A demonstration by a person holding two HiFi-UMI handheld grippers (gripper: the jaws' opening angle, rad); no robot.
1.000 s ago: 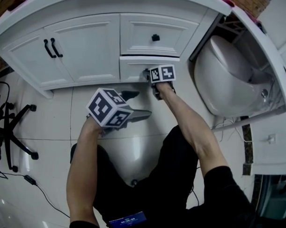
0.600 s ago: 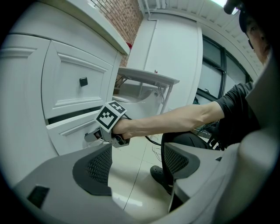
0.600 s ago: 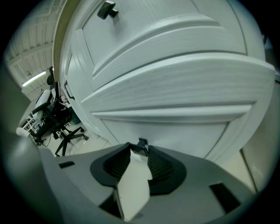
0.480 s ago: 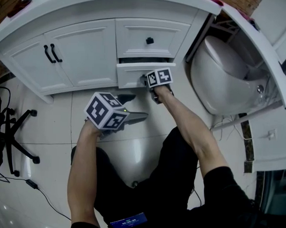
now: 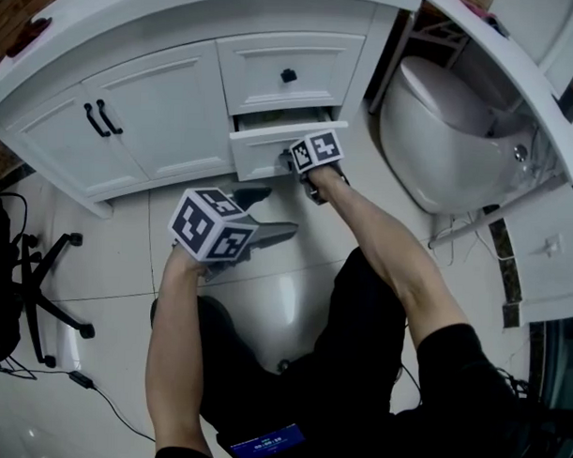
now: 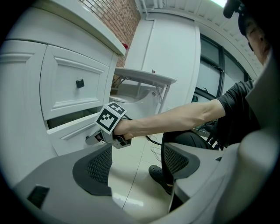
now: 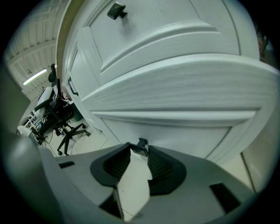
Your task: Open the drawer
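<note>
The right gripper (image 7: 141,148) pinched the knob (image 7: 142,142) of the lower drawer (image 5: 266,149), partly out at the cabinet's (image 5: 159,106) right end, for pulling, while the left gripper (image 6: 138,162) hung spread, unneeded.

the right tongs (image 5: 291,160) reach out on a straight arm (image 5: 375,241) and pinch a small knob (image 7: 142,143). the left tongs (image 5: 268,211) hang open and empty, tilted down a bit.

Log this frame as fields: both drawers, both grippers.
lower drawer: white panelled lower drawer, partly out, dark gap above its front
upper drawer: white panelled upper drawer, shut
right gripper: closed on the lower drawer's small black knob
left gripper: jaws apart, empty, over the glossy tiled floor
</note>
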